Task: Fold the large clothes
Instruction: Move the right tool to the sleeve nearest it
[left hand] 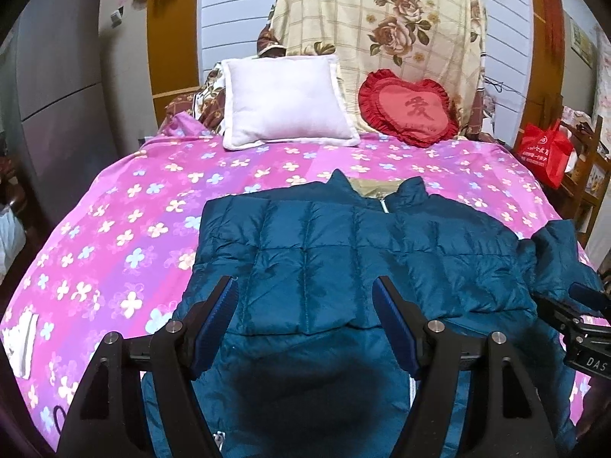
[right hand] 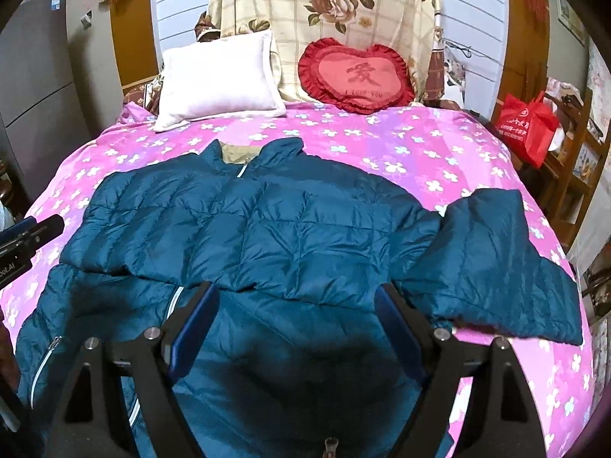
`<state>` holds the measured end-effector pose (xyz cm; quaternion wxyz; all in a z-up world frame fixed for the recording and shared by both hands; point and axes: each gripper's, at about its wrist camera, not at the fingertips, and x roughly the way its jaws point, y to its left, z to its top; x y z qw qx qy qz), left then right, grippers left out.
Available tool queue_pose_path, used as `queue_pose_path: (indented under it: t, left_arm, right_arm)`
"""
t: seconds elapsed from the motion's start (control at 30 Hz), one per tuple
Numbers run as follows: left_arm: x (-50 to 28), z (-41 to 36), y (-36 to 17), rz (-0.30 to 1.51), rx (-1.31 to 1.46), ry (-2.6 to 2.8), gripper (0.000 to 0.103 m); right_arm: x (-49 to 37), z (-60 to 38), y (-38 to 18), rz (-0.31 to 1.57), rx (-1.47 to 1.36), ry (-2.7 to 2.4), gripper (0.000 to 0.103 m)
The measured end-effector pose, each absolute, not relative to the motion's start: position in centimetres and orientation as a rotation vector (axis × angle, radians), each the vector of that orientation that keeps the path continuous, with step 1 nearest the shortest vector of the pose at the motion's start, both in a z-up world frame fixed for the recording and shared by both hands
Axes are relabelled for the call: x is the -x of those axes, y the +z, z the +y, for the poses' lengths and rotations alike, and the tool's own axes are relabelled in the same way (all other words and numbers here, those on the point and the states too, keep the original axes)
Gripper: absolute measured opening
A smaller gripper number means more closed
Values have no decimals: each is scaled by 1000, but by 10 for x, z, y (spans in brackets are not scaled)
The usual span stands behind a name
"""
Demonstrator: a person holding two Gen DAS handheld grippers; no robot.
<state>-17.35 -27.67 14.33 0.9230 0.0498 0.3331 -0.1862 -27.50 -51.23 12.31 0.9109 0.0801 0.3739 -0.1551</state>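
We are holding both grippers over the near hem of the jacket [left hand: 324, 252], the left gripper [left hand: 303, 297] and the right gripper [right hand: 296, 303] each with fingers spread wide and nothing between them. The jacket is lying on the bed [left hand: 114, 210], collar pointing toward the pillow [left hand: 284, 101] and the heart cushion [left hand: 410, 108]. Its left part is already lying folded over the front, while the right sleeve [right hand: 492, 263] is still sticking out to the side. We are judging it light, puffy and soft, with a slick shell that is likely to slide and spring back. We are thinking the sleeve cuff [right hand: 443, 322] and the hem seams are the best places to pinch, gathering enough padding to stop it slipping.
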Motion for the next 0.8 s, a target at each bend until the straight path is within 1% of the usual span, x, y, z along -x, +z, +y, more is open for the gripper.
queue_pose_path:
  t: [0.33,0.8]
  left_arm:
    - [196,-292,151,663,-124,-407,51]
    - [218,-338,146,678,-144,-472,51]
  right_arm:
    - [299,-517,128,760,-163,-337,86]
    - [333,-553,114,777,-182,-388,86]
